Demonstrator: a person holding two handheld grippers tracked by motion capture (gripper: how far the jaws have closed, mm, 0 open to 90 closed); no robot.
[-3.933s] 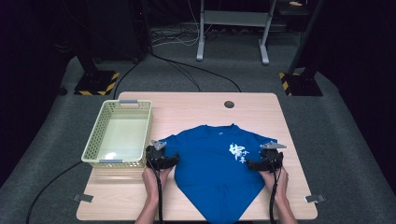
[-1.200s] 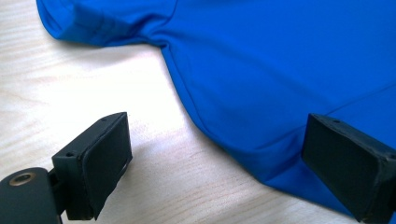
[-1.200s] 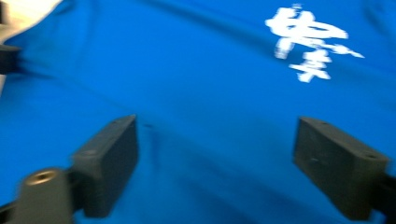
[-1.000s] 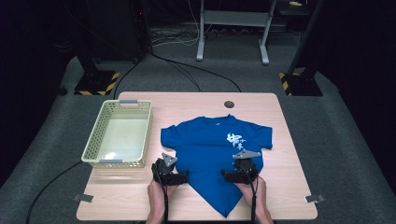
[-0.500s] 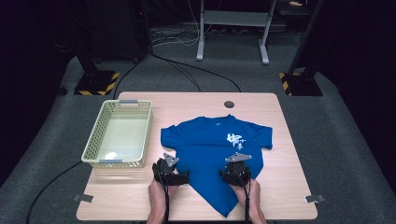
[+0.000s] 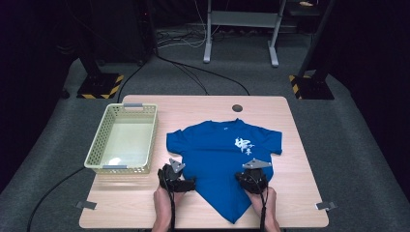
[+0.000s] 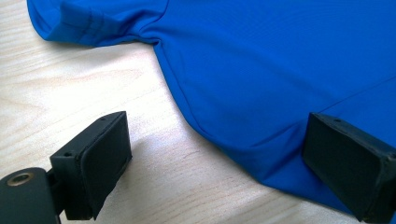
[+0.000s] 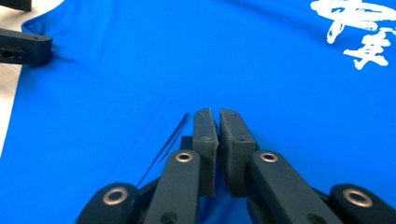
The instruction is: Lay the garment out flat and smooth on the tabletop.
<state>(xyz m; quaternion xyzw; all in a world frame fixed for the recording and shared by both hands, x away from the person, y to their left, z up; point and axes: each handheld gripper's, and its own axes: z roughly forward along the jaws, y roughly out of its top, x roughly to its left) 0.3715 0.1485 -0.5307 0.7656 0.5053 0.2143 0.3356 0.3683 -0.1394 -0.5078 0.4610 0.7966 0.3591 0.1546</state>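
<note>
High view: blue T-shirt (image 6: pixel 220 159) lies flat; white print.

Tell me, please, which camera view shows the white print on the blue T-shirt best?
The right gripper view: the white print is large and sharp on the blue T-shirt, though cut off at the top right corner. The high view shows the whole print, but small. The left gripper view gives plain blue cloth.

A: What lies beside the basket (image 6: pixel 123 140)?

B: A blue T-shirt (image 6: pixel 220 154), spread flat and face up just right of it, apart from it. White characters (image 6: pixel 242 145) mark the chest. The collar points away from the person, the hem narrows to a point at the near edge.
</note>
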